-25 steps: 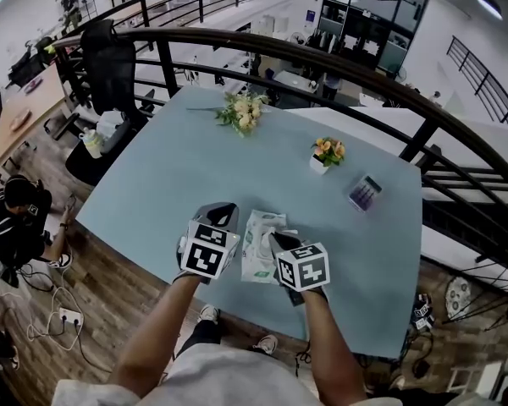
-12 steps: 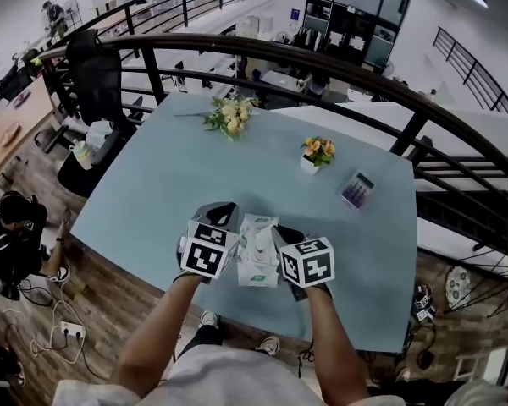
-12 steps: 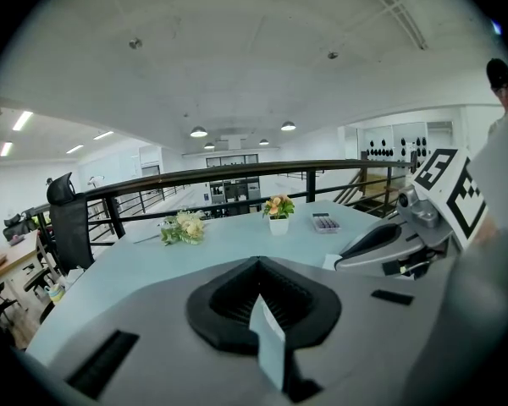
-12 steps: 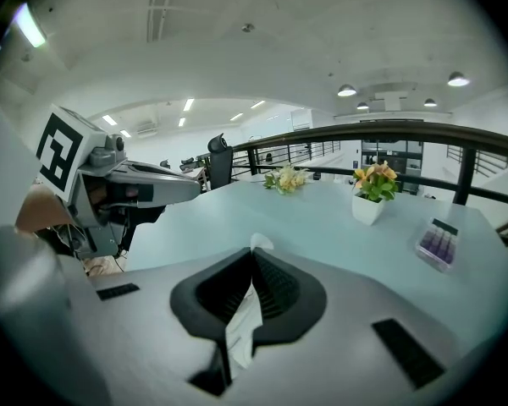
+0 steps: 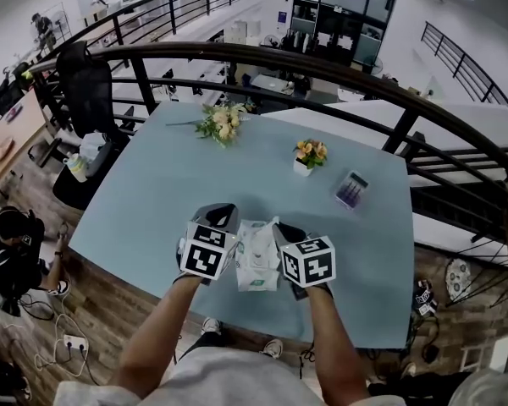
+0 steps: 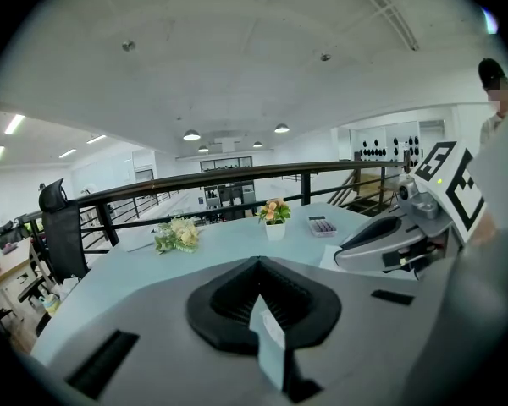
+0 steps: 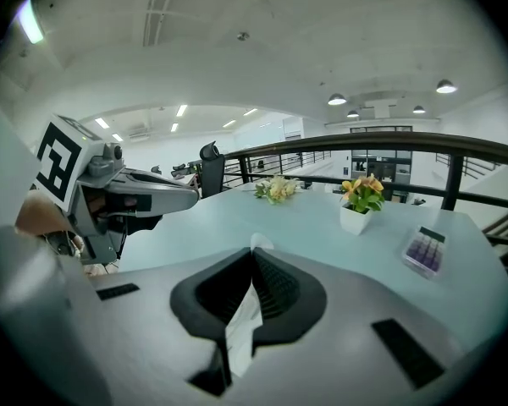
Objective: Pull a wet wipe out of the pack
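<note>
Right gripper [image 7: 252,265] is clamped on a white wet wipe [image 7: 241,320], the sheet pinched between its pads, so an upward pull should draw it from the slot. Left gripper [image 6: 258,269] is pinched on a pale edge of the pack [image 5: 256,271], likely to anchor it. The pack sits between both grippers, near the front edge of the table [image 5: 161,193], with the wipe judged partly out.

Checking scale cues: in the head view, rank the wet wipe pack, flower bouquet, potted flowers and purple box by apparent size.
1. wet wipe pack, nearest the camera and partly hidden by the grippers.
2. flower bouquet.
3. potted flowers and purple box look alike; not ranked.
</note>
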Demonstrator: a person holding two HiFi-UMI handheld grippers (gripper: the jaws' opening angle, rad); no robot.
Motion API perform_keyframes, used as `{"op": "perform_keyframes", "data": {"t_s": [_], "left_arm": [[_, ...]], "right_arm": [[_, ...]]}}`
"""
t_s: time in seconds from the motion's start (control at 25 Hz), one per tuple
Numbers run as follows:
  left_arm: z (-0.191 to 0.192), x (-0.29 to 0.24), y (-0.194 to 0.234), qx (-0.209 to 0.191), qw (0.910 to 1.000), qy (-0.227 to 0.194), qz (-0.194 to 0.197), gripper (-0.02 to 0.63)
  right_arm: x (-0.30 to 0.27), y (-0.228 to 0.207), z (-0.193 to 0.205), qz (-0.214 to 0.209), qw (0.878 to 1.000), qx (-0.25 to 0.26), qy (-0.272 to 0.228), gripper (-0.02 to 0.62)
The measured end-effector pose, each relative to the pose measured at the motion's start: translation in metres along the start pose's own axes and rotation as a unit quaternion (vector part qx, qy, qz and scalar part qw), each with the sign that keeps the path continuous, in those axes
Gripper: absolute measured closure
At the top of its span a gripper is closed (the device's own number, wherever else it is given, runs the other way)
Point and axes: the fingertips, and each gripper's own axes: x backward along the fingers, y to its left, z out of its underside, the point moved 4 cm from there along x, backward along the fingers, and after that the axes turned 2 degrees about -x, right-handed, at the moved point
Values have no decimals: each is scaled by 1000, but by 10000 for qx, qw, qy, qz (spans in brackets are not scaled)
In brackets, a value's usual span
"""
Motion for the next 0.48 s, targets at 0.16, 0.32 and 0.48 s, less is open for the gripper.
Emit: {"op": "perform_keyframes", "data": {"t_s": [0.16, 0.32, 0.48], "left_arm": [[-6, -1, 1, -41, 9999, -76, 57, 612], [-10, -3, -3, -87, 9998, -118, 123, 612], [-13, -8, -4, -118, 9996, -144, 200, 612]], "right_arm": [[4, -3, -5, 151, 9999, -1, -71, 588], [11, -7, -8, 273, 9995, -17, -162, 588], [14, -11, -13, 391, 9989, -12, -245, 588]]}}
